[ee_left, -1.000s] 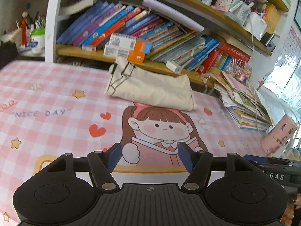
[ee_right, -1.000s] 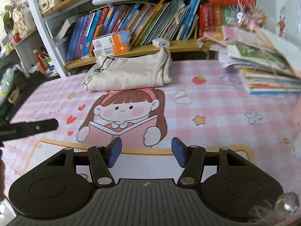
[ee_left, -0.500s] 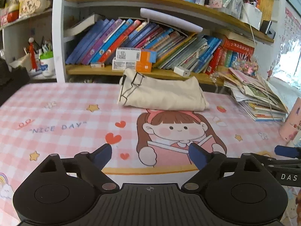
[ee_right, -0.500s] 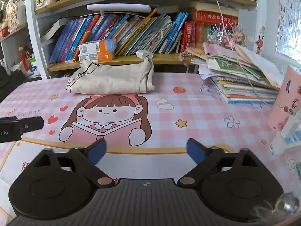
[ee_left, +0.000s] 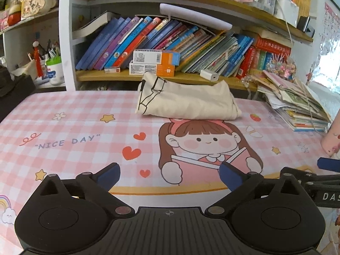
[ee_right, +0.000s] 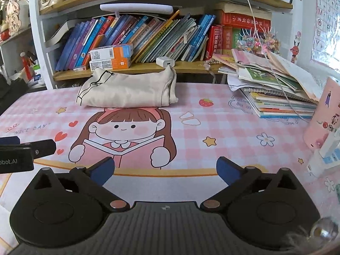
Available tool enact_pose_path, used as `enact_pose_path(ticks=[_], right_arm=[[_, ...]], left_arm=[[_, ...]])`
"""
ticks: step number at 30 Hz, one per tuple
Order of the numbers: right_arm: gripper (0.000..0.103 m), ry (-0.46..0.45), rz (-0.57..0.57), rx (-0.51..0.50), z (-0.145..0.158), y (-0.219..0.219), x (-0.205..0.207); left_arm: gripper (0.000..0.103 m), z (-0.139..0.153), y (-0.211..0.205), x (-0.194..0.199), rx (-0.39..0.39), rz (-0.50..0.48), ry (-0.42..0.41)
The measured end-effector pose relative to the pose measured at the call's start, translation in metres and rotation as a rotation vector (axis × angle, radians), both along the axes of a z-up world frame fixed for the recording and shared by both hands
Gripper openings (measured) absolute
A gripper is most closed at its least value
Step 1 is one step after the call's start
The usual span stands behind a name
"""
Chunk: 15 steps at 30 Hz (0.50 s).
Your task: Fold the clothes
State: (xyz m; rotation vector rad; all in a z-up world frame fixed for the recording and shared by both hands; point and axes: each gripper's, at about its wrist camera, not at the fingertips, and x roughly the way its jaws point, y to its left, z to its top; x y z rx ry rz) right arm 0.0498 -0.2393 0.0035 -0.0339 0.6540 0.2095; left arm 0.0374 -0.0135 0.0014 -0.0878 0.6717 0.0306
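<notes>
My left gripper [ee_left: 169, 175] and right gripper [ee_right: 165, 169], jaws just spread wide and empty, face the folded cream garment [ee_left: 187, 102] at upper centre: soft, light, best pinched at its edges.

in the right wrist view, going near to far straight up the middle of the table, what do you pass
Open right gripper → cartoon girl printed on the pink checked table cover → folded cream cloth garment → wooden shelf edge with the white charger block → row of leaning books.
</notes>
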Motion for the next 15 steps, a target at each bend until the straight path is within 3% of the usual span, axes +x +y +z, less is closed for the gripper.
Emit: enact_pose_path(ticks=[15], right_arm=[[0.103, 0.021, -0.018, -0.005, -0.006, 0.003, 0.011]], left_arm=[[0.103, -0.008, -0.003, 0.009, 0.006, -0.038, 0.025]])
